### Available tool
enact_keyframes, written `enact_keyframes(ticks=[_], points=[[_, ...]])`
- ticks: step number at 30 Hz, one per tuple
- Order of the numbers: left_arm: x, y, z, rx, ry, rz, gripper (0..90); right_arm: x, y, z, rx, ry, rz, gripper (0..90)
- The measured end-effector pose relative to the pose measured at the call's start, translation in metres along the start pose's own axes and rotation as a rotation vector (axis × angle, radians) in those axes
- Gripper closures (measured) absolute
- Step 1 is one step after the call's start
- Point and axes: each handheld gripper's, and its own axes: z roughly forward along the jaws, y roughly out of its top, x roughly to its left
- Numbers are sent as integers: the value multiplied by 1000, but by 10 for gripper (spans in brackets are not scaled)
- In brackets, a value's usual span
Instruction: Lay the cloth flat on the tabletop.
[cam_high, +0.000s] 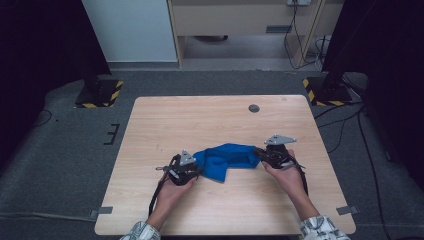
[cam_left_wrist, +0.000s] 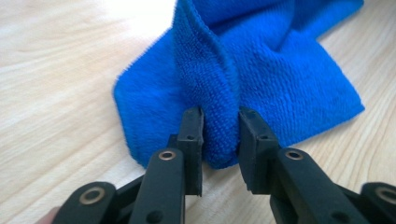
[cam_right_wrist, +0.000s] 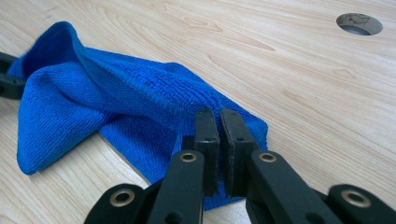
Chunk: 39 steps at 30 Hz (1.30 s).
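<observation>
Wooden table (cam_high: 210, 120) on grey carpet (cam_high: 65, 150); both grippers' fingers pinch blue cloth (cam_high: 225, 157).

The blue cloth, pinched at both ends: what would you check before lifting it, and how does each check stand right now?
1. Left gripper has cloth between its jaws: ok, a thick fold of the blue cloth sits between them.
2. Right gripper has a firm pinch: ok, its jaws are nearly together on the cloth's edge.
3. Both grips sit at opposite ends: ok, seen in the high view.
4. Cloth free of snags: ok, it lies on bare table with nothing on top of it.
5. Cloth clear of the table hole: ok, the hole is well behind it.
6. Grips on matching corners: cannot tell, the cloth is crumpled.
</observation>
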Motion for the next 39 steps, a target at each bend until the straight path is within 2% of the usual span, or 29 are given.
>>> enact_keyframes(ticks=[3,4,6,7,11,17,21,26,34,39], points=[[3,2,-5,-34,16,-21,743,-1,1,-2,-8,-4,6,867],[5,3,-7,-43,36,-27,751,-1,1,-2,-9,-5,9,867],[9,6,-11,-85,45,-77,780,-1,1,-4,-15,-7,9,869],[10,8,-12,-100,46,-88,810,-1,2,-5,-22,-11,17,869],[11,12,-15,-115,59,-88,843,-2,5,-10,-38,-16,10,870],[20,19,-23,-157,80,-126,851,-4,10,-20,-68,-21,18,871],[25,23,-29,-185,79,-141,861,-4,13,-28,-85,-26,18,871],[28,24,-32,-184,78,-145,868,-5,12,-30,-91,-27,12,870],[31,22,-30,-159,80,-151,871,-8,3,-18,-43,-22,5,870],[32,23,-33,-164,77,-156,872,-8,5,-20,-56,-15,10,871]])
